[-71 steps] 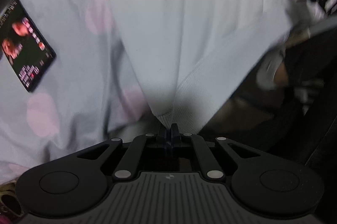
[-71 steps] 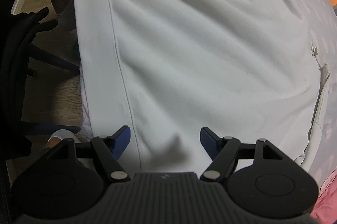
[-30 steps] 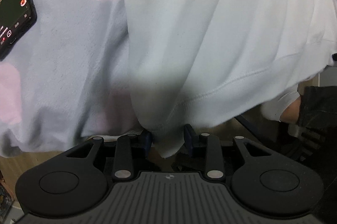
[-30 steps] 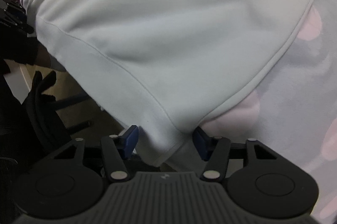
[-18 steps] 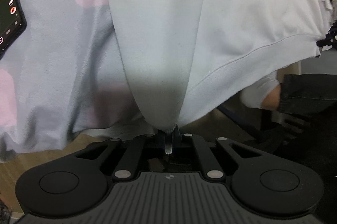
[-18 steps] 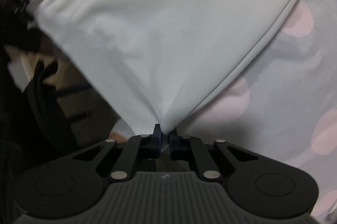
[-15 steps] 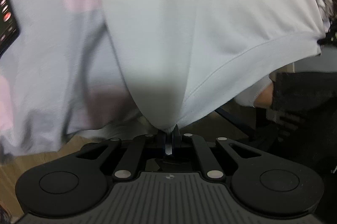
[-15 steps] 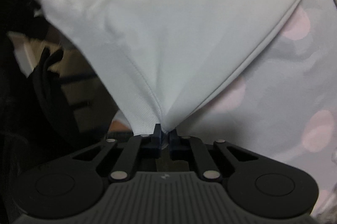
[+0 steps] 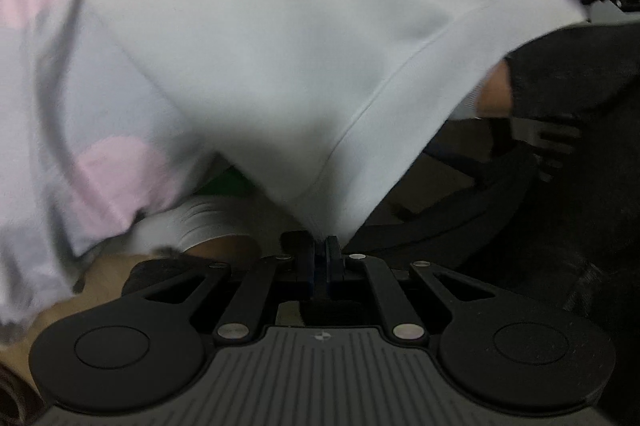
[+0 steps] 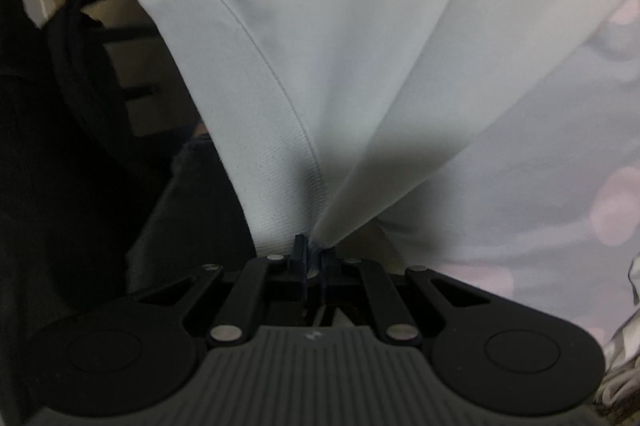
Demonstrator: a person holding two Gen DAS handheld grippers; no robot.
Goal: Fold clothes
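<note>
A white garment fills most of the left wrist view, its stitched hem running down to my left gripper, which is shut on a hem corner. In the right wrist view the same white garment fans upward from my right gripper, shut on the other hem corner. The cloth is pulled taut and lifted off the bed at both corners. The other gripper shows small and dark at the left wrist view's top right edge.
A grey bedsheet with pink dots lies under the garment, also at the right. A person's dark trouser leg and white sock are close by. Dark chair parts stand over a wooden floor at the left.
Both grippers went from open around the hem corners to shut on them, then lifted and drew the cloth back off the bed edge. The phone has left the left wrist view.
</note>
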